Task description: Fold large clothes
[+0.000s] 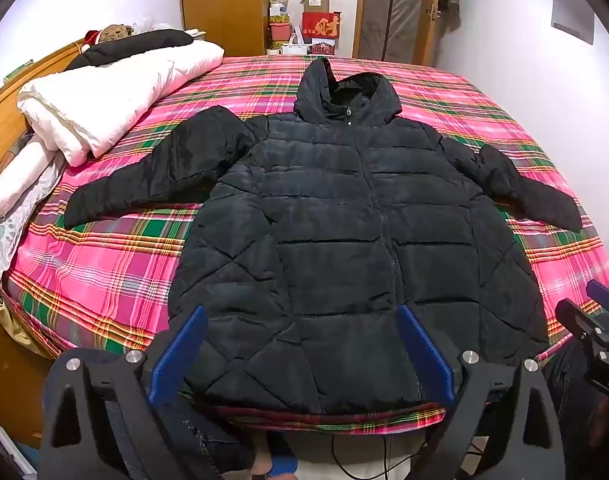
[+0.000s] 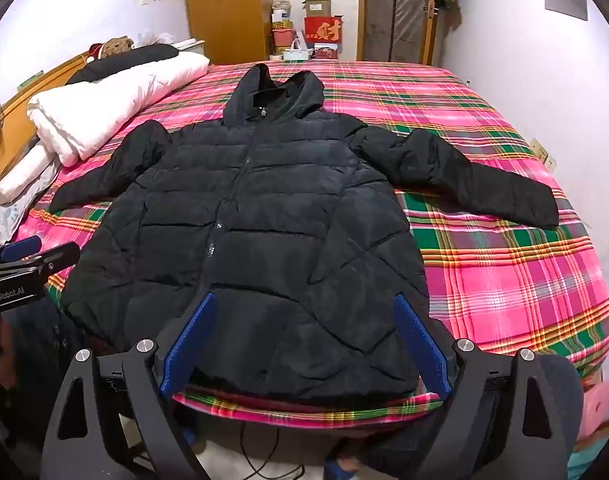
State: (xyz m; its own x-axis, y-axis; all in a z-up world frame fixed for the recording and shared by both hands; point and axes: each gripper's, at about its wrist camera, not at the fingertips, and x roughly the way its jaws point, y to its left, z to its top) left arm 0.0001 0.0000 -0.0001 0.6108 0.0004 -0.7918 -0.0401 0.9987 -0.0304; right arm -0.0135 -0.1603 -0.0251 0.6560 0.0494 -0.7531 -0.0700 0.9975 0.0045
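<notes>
Both claws, left claw and right claw, wide open, gripping nothing, above hem of black hooded puffer jacket spread flat on plaid bed.

Black hooded jacket flat on plaid bed, sleeves spread.

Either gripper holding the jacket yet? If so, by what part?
No. Left gripper and right gripper both open, above the jacket hem; nothing held.

Bare plaid bedsheet around the jacket (white quilt far-left)
</notes>
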